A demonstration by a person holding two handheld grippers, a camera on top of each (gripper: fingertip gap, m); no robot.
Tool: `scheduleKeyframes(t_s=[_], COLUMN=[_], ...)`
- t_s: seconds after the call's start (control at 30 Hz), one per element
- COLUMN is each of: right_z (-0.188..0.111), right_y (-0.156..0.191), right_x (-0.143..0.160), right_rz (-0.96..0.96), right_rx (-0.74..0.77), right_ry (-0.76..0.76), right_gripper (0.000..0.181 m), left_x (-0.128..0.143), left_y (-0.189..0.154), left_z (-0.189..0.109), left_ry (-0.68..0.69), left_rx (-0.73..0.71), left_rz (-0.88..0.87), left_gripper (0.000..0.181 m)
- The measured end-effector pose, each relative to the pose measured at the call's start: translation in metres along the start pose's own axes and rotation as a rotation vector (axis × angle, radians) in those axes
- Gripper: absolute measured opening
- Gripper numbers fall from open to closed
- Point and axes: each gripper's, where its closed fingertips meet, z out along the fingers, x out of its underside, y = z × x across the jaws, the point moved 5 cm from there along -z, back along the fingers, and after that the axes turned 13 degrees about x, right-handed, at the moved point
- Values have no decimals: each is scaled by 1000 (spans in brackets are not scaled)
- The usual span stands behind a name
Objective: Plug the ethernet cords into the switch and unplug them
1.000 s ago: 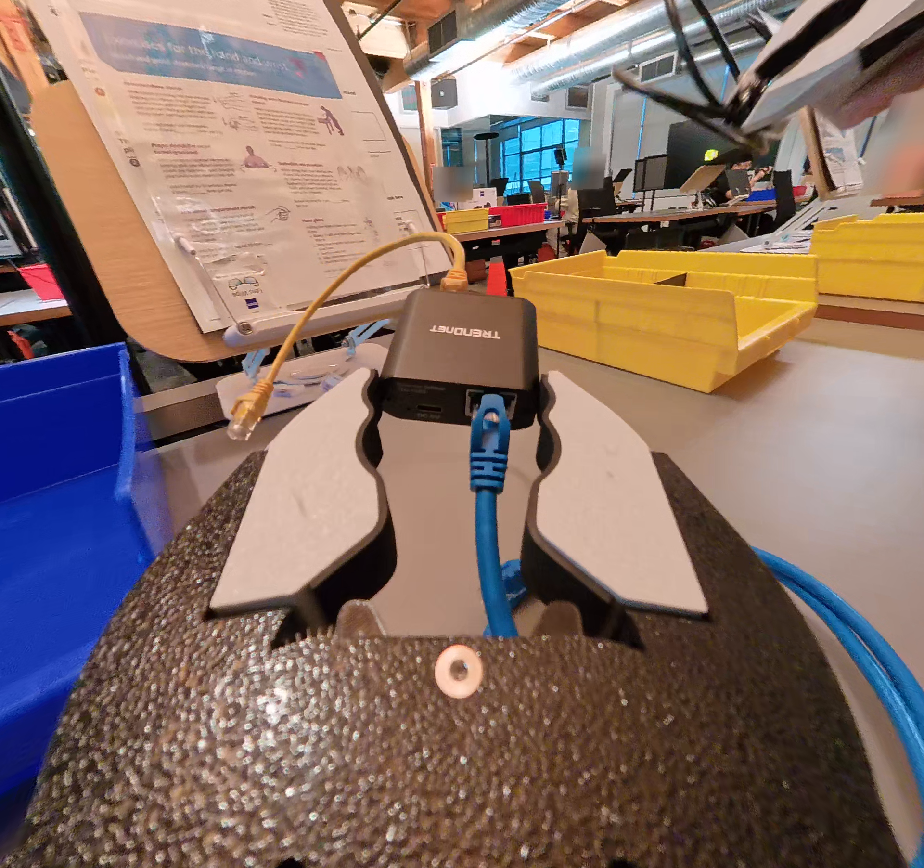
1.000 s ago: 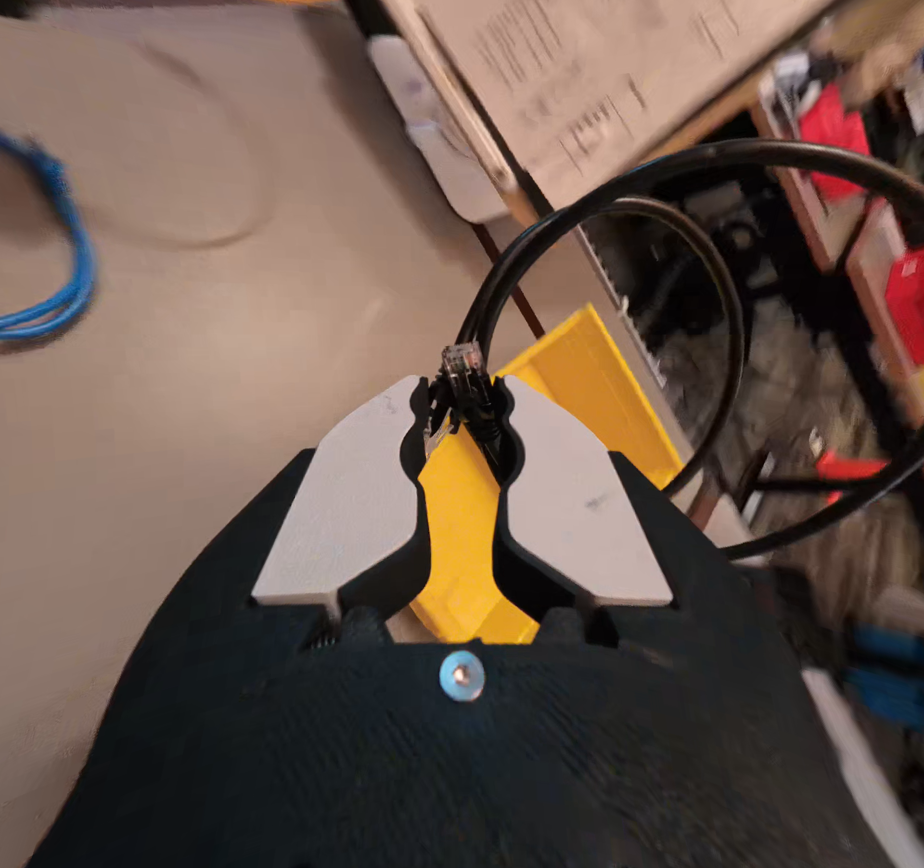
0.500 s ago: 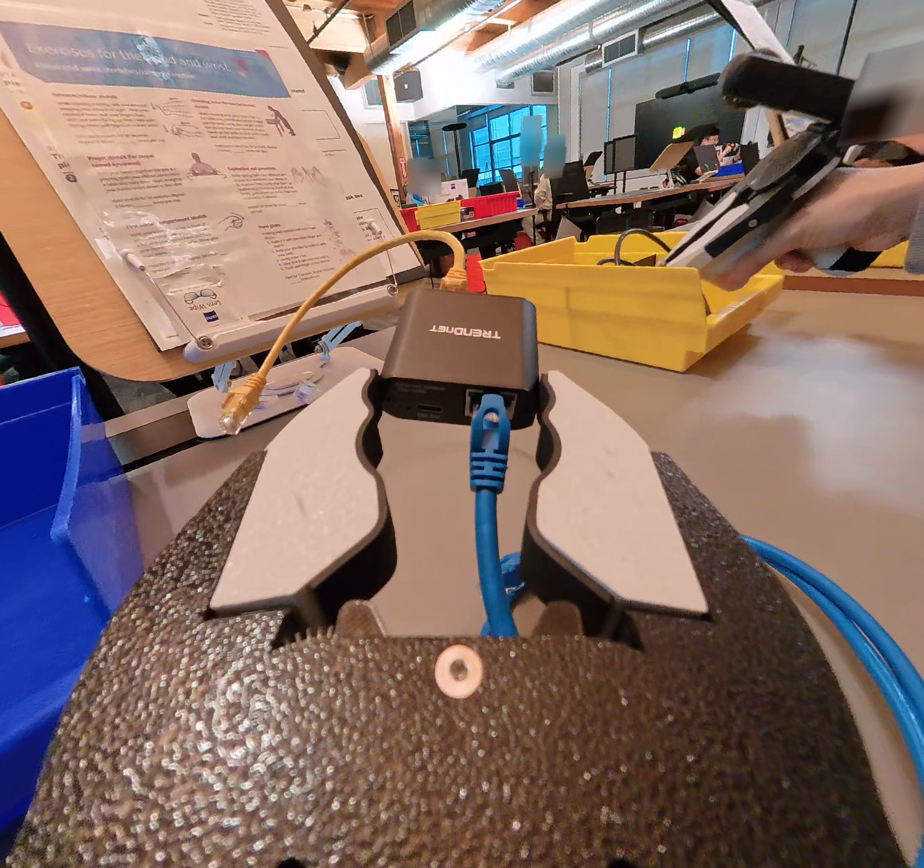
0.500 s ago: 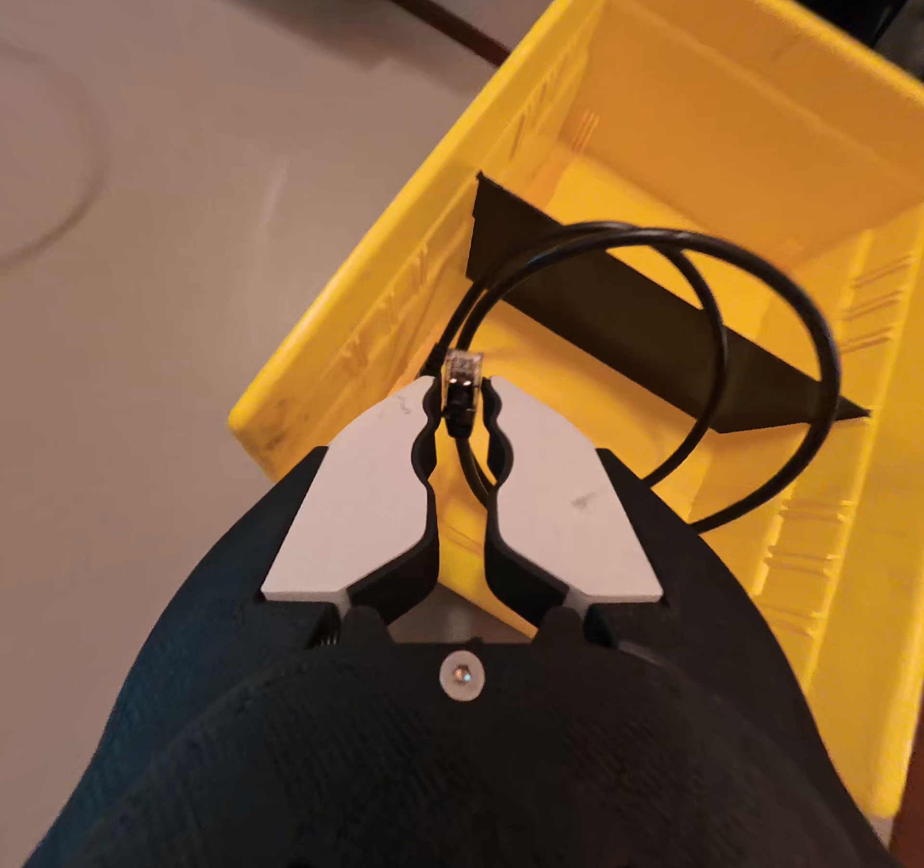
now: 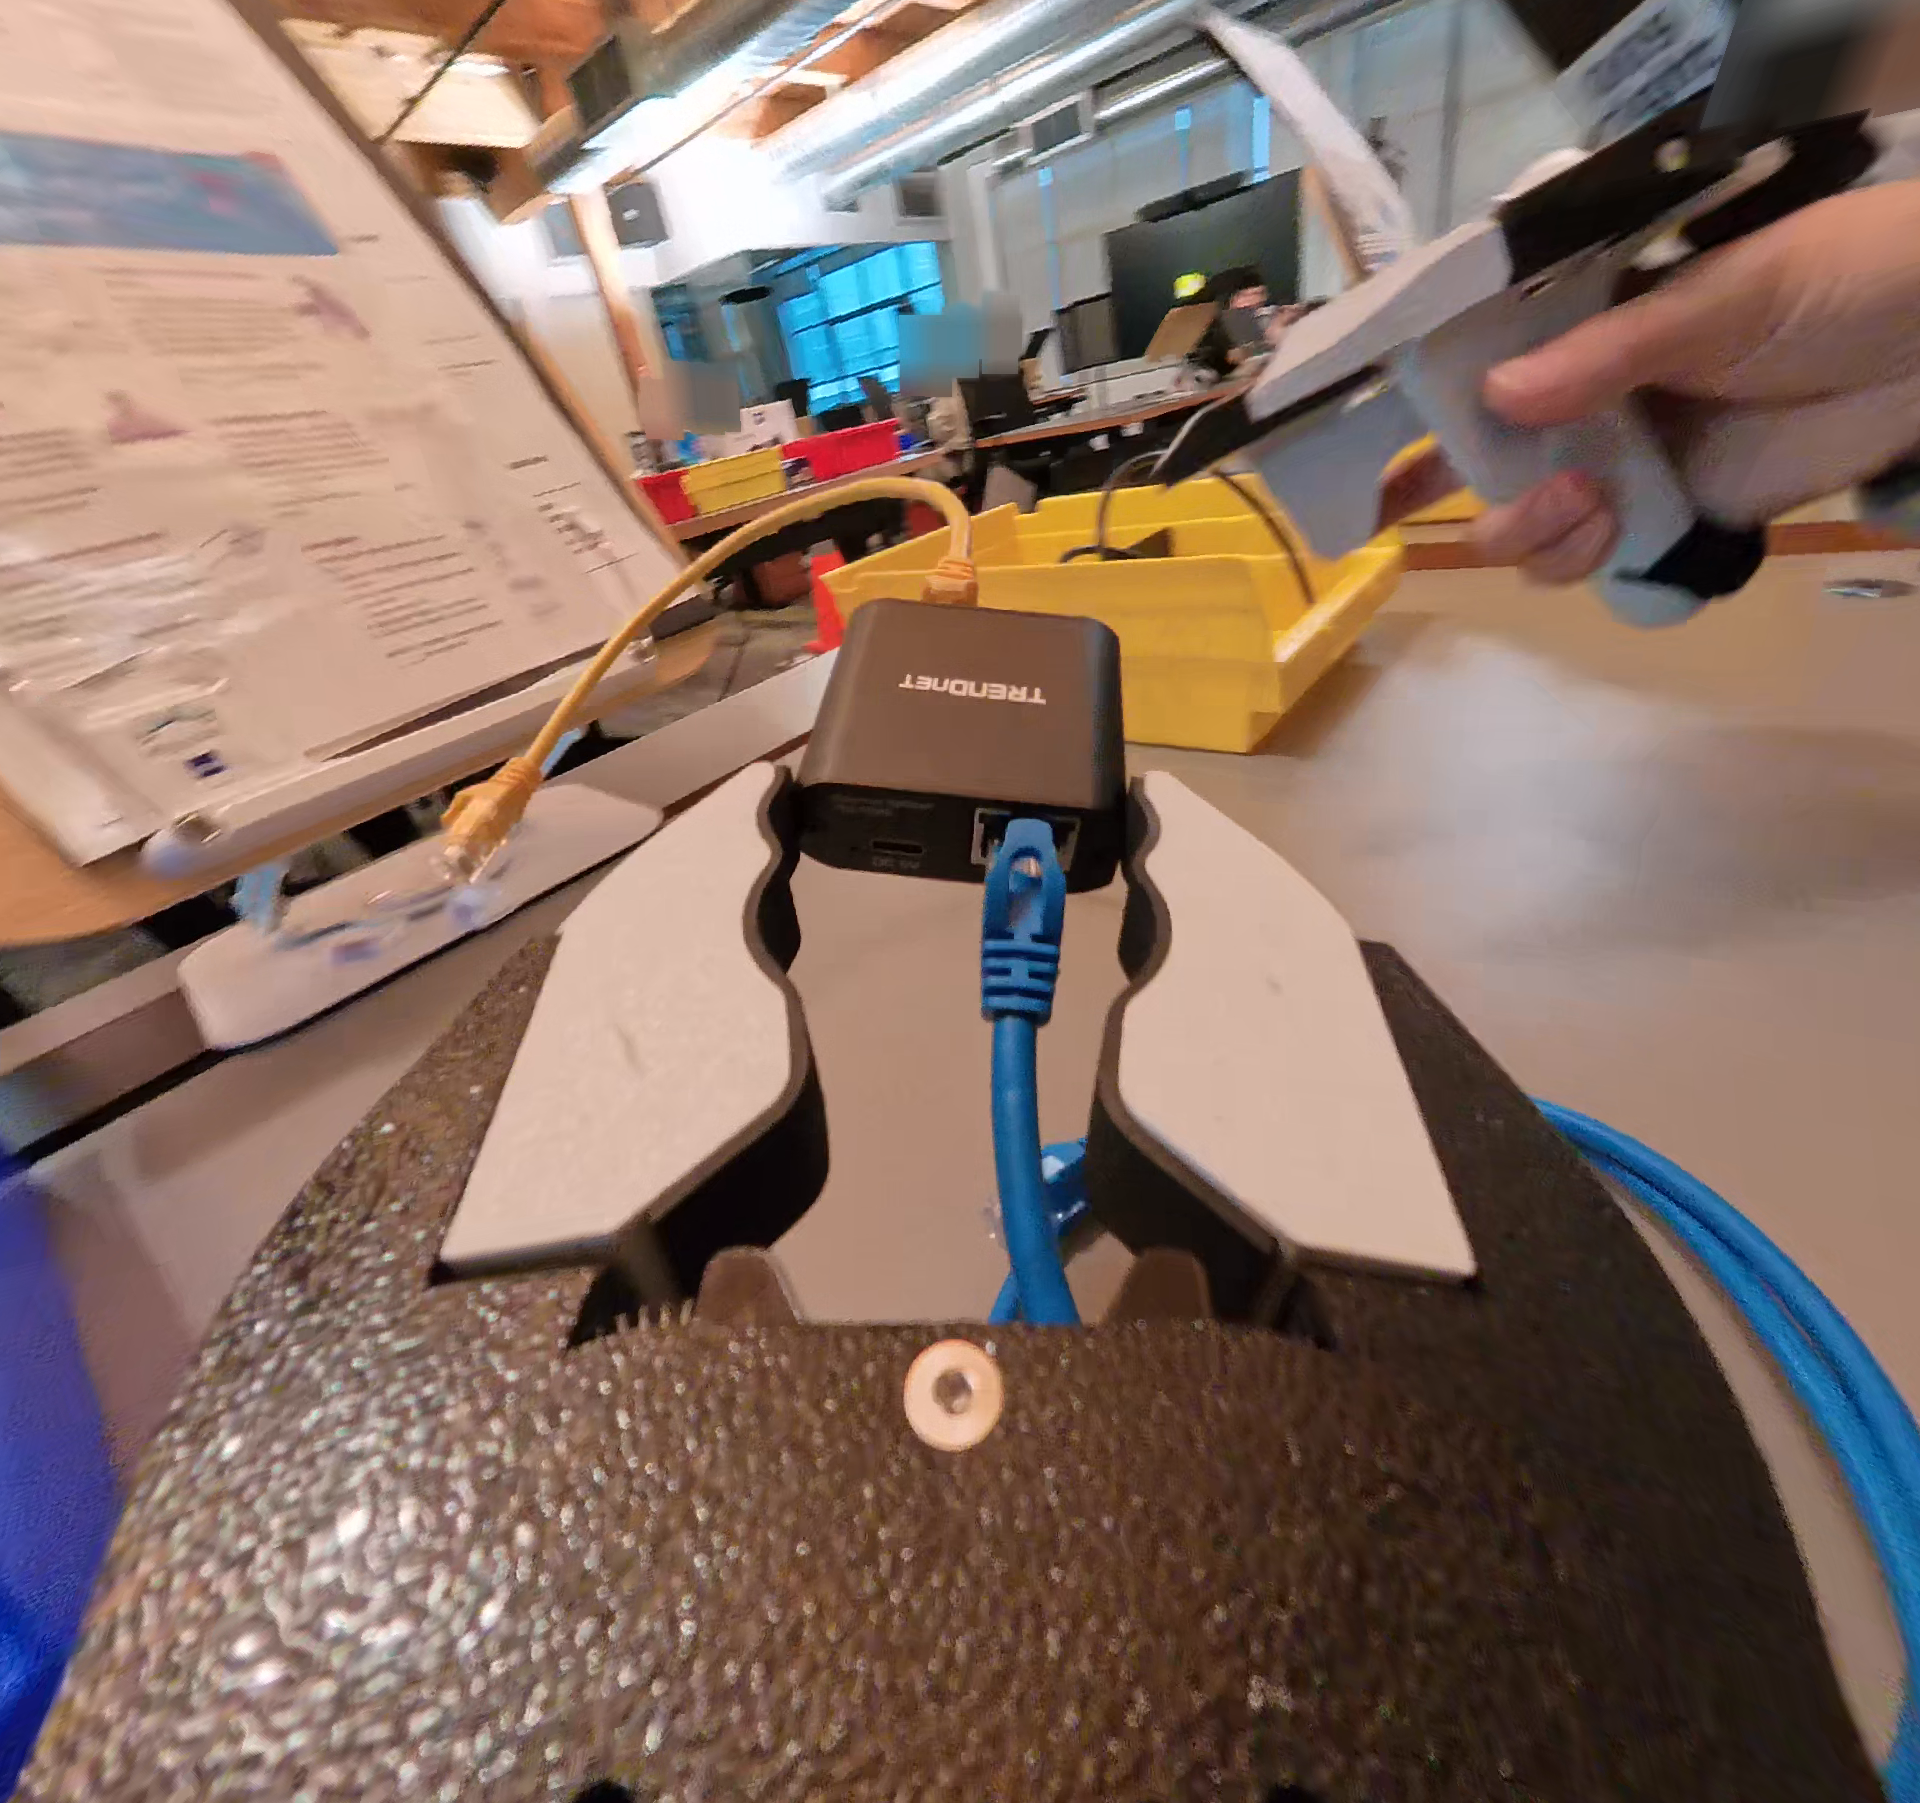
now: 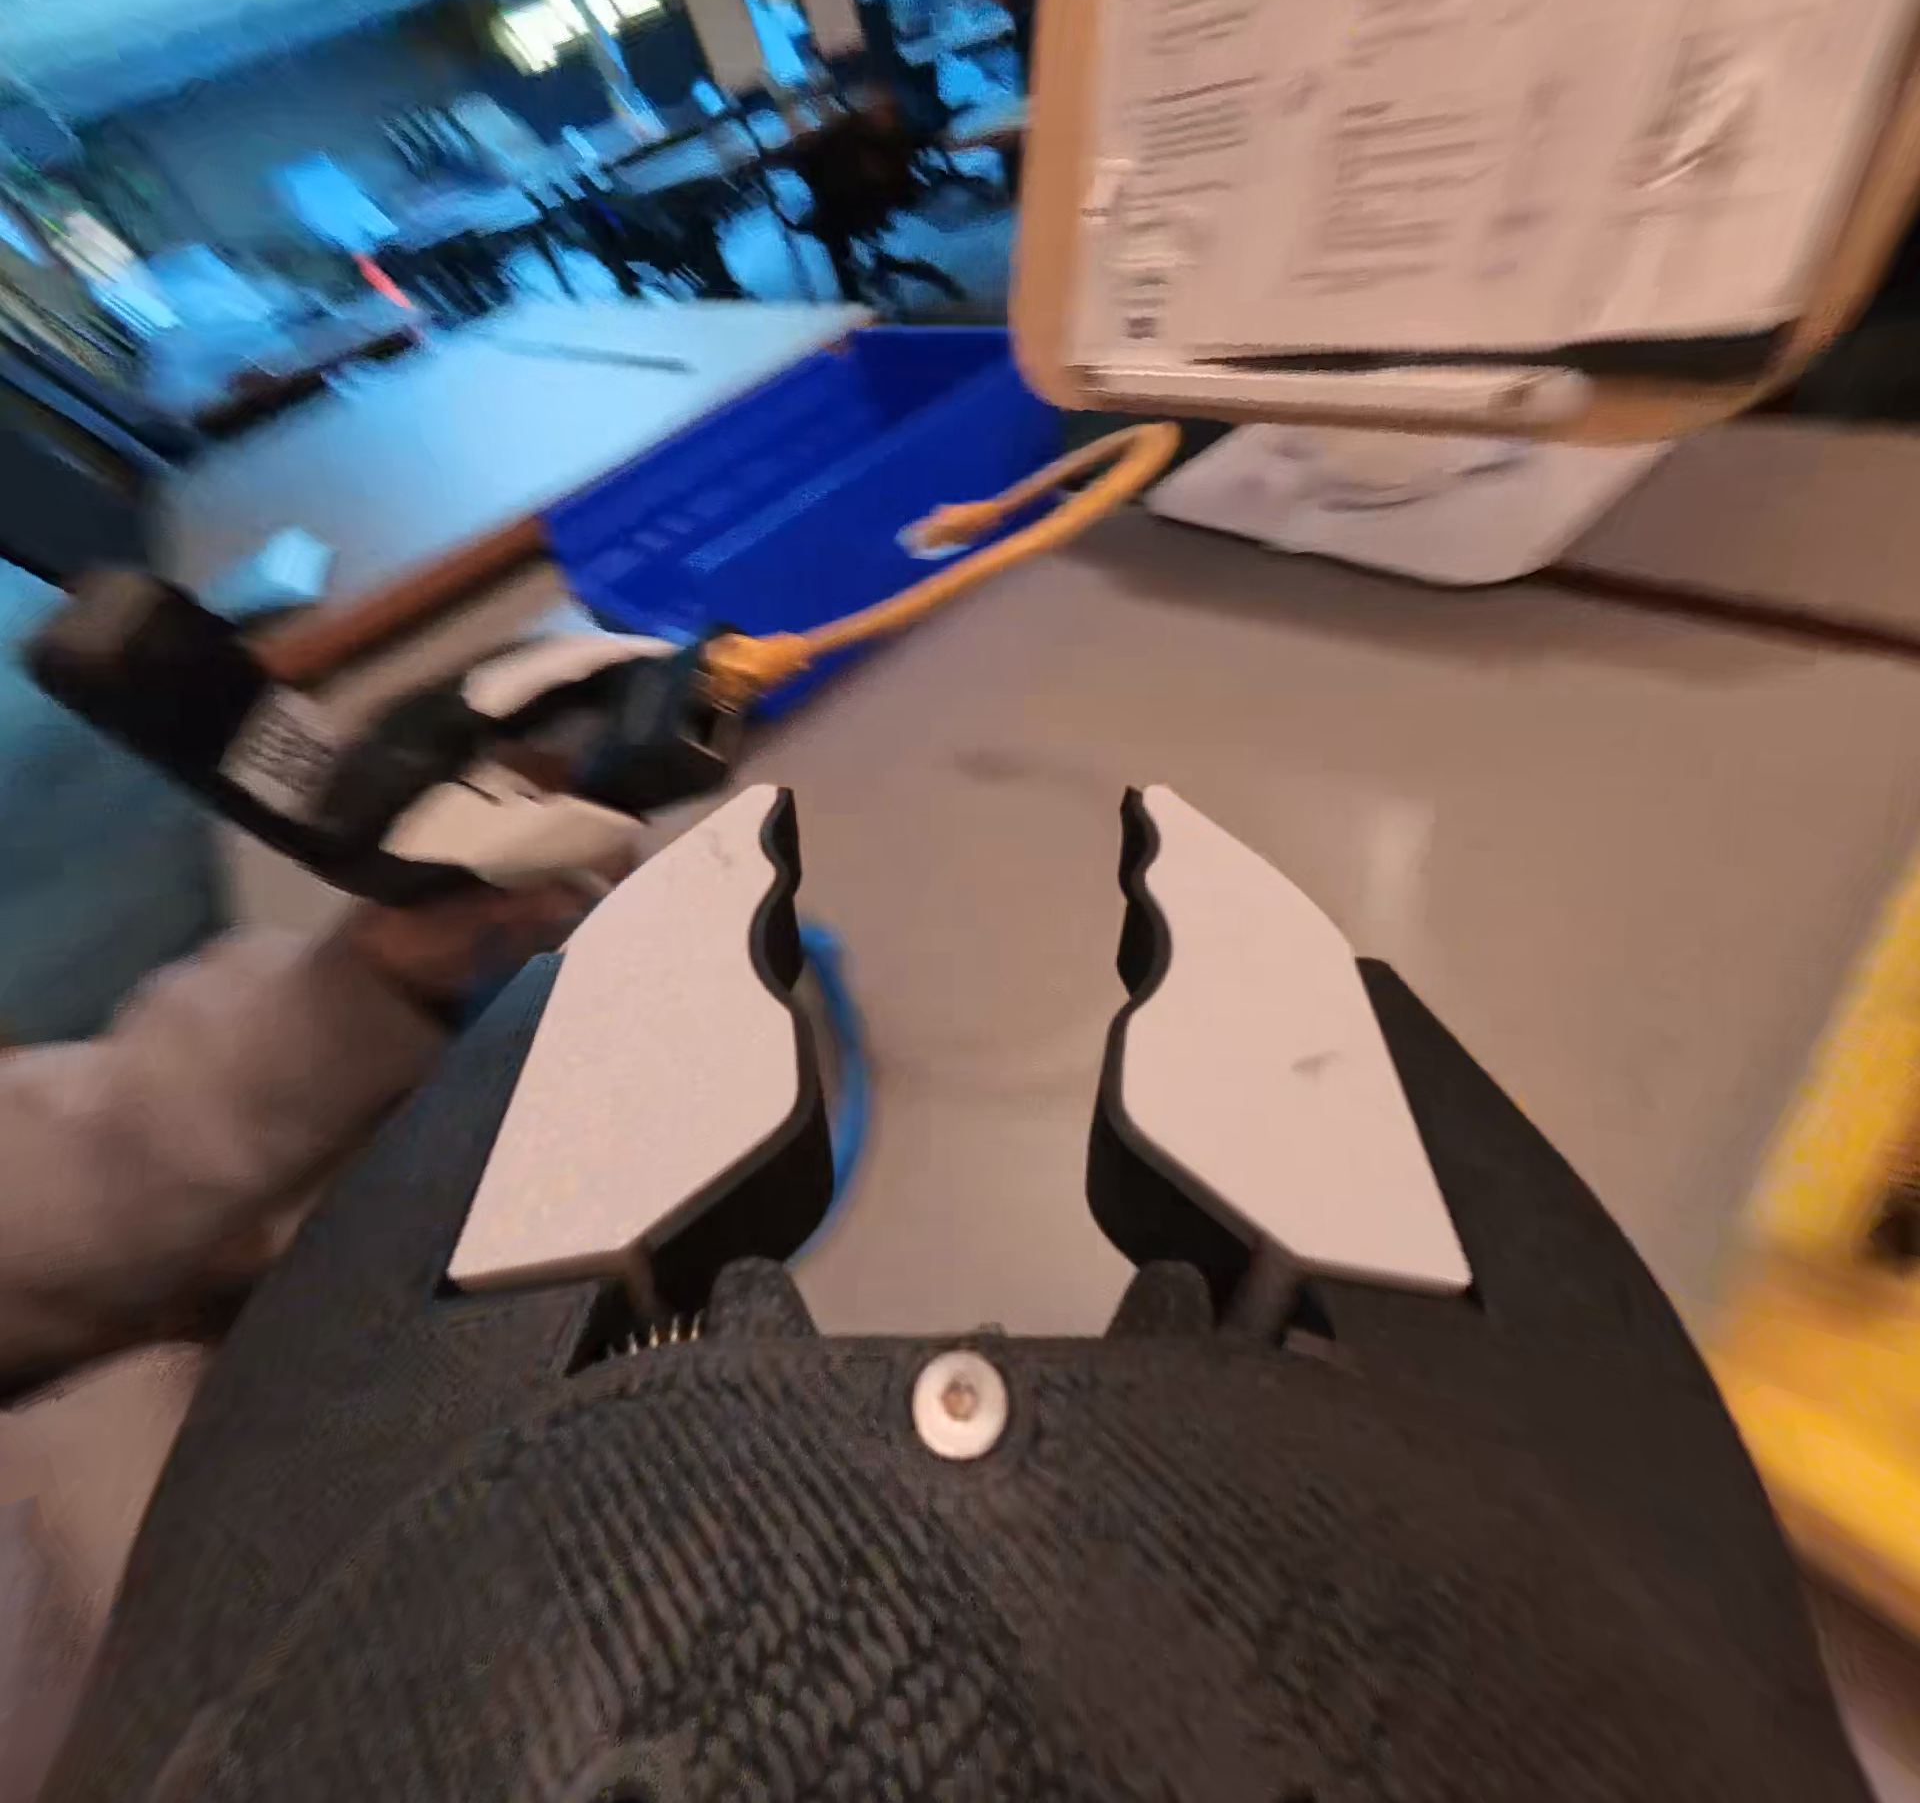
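Clamping the black switch (image 5: 961, 730) by its sides, left gripper (image 5: 954, 818) pinned around it just above the table (image 5: 1558, 870), presumably to brace it against the pull of plugging and unplugging, with the blue cord (image 5: 1023, 932) seated in the near port and running back between the fingers, and the yellow cord (image 5: 727, 569) plugged in at the far side, its loose end (image 5: 488, 803) hanging free. Spread wide and holding nothing, right gripper (image 6: 961, 823) facing switch and yellow cord across bare table, likely freed for the next plug. Black cord (image 5: 1117, 496) lying in the yellow bin (image 5: 1195, 652) beyond.
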Motion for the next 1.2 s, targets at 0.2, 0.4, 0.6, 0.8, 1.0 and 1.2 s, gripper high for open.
scheduleKeyframes(t_s=[0.2,0.4,0.6,0.8,1.0,1.2], right_z=[39,51,51,54,58,60], right_y=[64,59,53,55,57,56], right_x=[30,47,52,54,57,59], right_rz=[563,755,785,825,868,934], right_rx=[-313,-308,-317,-329,-327,-272], right_ry=[-119,-178,-168,-174,-189,-247], right_gripper=[54,26,27,15,14,13], left_x=[-3,1,5,7,8,9], left_y=[-13,-18,-22,-24,-24,-25], left_z=[4,9,14,16,16,20], left_ry=[15,51,90,99,112,134], left_rx=[117,142,143,142,132,90], left_rz=[18,32,53,62,68,83], left_gripper=[59,59,59,59,59,59])
